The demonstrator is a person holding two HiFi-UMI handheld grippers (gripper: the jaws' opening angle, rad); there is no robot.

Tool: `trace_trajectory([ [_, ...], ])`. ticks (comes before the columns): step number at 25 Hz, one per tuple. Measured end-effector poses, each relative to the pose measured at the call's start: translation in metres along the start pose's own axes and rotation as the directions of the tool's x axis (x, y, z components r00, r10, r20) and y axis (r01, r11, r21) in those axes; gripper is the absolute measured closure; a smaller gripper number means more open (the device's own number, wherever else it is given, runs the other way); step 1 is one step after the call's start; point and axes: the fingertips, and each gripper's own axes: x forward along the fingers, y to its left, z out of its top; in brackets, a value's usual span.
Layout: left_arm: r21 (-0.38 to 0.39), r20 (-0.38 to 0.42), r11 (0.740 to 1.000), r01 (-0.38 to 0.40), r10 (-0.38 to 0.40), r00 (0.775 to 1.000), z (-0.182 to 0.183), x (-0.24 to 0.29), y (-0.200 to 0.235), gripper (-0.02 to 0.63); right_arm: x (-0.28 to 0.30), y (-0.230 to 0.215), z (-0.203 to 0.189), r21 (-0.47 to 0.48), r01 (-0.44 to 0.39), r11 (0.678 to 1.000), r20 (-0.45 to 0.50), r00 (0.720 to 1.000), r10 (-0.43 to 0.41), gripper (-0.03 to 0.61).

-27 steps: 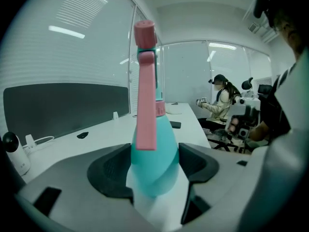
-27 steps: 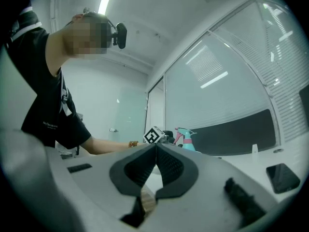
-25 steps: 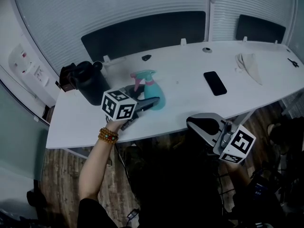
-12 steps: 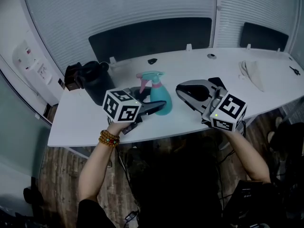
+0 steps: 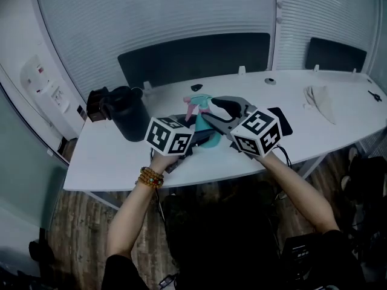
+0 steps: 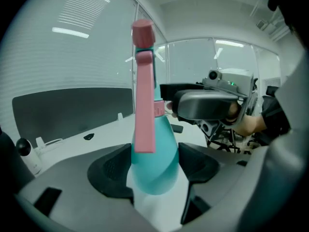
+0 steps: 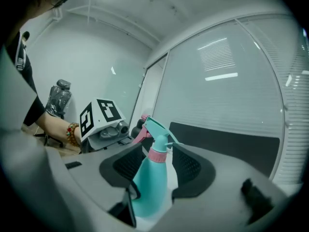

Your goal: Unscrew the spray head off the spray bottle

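A teal spray bottle point(image 5: 210, 139) with a pink collar and a teal and pink spray head point(image 5: 196, 101) stands upright over the white table point(image 5: 103, 156). My left gripper point(image 5: 195, 142) is shut on the bottle's round body point(image 6: 157, 166), a pad pressing on each side. My right gripper point(image 5: 213, 109) comes in from the right at head height. Its jaws have just been opening and now stand open. The pink collar point(image 7: 157, 154) sits between the pads point(image 7: 187, 164) with a gap on each side. The spray head point(image 7: 155, 127) rises just above them.
A black pot point(image 5: 128, 113) and a dark bag stand at the table's left end. A black phone point(image 5: 283, 121) lies right of the grippers, a folded cloth point(image 5: 319, 95) at the far right. Small dark items point(image 5: 196, 87) lie near the back edge.
The right gripper rose from below the table's front edge and swept left to the bottle's neck, its jaws now apart. The left gripper kept its hold on the bottle.
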Motion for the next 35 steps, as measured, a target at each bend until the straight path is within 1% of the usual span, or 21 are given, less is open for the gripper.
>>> trace_trajectory([
  [3, -0.014, -0.018, 1.0, -0.023, 0.023, 1.0, 0.001, 0.004, 0.003, 0.304, 0.008, -0.003, -0.006, -0.007, 0.033, 0.999, -0.056, 0.998, -0.034, 0.388],
  [5, -0.002, -0.034, 0.999, -0.05, 0.05, 0.998, 0.002, 0.007, 0.003, 0.304, 0.014, -0.004, -0.011, -0.018, 0.055, 0.998, -0.097, 0.994, -0.056, 0.388],
  [8, 0.012, -0.042, 0.998, -0.063, 0.064, 0.997, 0.005, 0.012, -0.004, 0.302, 0.02, -0.009, -0.012, 0.005, 0.087, 0.996, -0.1, 0.991, -0.086, 0.39],
  [10, 0.017, -0.048, 0.998, -0.06, 0.061, 0.997, 0.005, 0.017, -0.009, 0.304, 0.021, -0.012, -0.012, 0.036, 0.085, 0.996, -0.104, 0.991, -0.081, 0.396],
  [12, 0.015, -0.056, 0.999, -0.05, 0.05, 0.997, 0.003, 0.02, -0.01, 0.302, 0.021, -0.013, -0.015, 0.089, 0.054, 0.995, -0.119, 0.992, -0.043, 0.414],
  [14, 0.011, -0.053, 1.0, -0.026, 0.027, 0.998, 0.002, 0.019, -0.011, 0.304, 0.019, -0.013, -0.016, 0.144, 0.017, 0.989, -0.113, 0.994, -0.001, 0.424],
  [18, 0.013, 0.0, 0.996, 0.092, -0.092, 0.996, 0.011, 0.008, -0.028, 0.304, 0.007, -0.007, -0.001, 0.195, -0.075, 0.978, -0.053, 0.995, 0.087, 0.426],
  [20, 0.035, 0.021, 0.989, 0.14, -0.141, 0.99, 0.016, -0.001, -0.037, 0.304, 0.0, -0.002, 0.006, 0.218, -0.139, 0.966, -0.04, 0.988, 0.151, 0.426],
  [22, 0.057, 0.035, 0.982, 0.181, -0.183, 0.982, 0.018, -0.01, -0.045, 0.304, -0.007, 0.005, 0.013, 0.248, -0.209, 0.946, -0.021, 0.975, 0.221, 0.428],
  [25, 0.067, 0.057, 0.965, 0.252, -0.256, 0.965, 0.022, -0.018, -0.058, 0.305, -0.017, 0.012, 0.021, 0.274, -0.304, 0.912, 0.017, 0.95, 0.312, 0.43],
  [28, 0.061, 0.076, 0.94, 0.336, -0.34, 0.937, 0.03, -0.021, -0.068, 0.308, -0.028, 0.012, 0.028, 0.285, -0.39, 0.875, 0.059, 0.919, 0.391, 0.431],
  [31, 0.048, 0.105, 0.906, 0.421, -0.424, 0.9, 0.033, -0.033, -0.08, 0.31, -0.036, 0.022, 0.038, 0.314, -0.468, 0.826, 0.112, 0.882, 0.457, 0.436],
  [35, 0.039, 0.165, 0.856, 0.515, -0.514, 0.842, 0.038, -0.051, -0.087, 0.316, -0.044, 0.032, 0.052, 0.328, -0.556, 0.764, 0.173, 0.83, 0.53, 0.439],
])
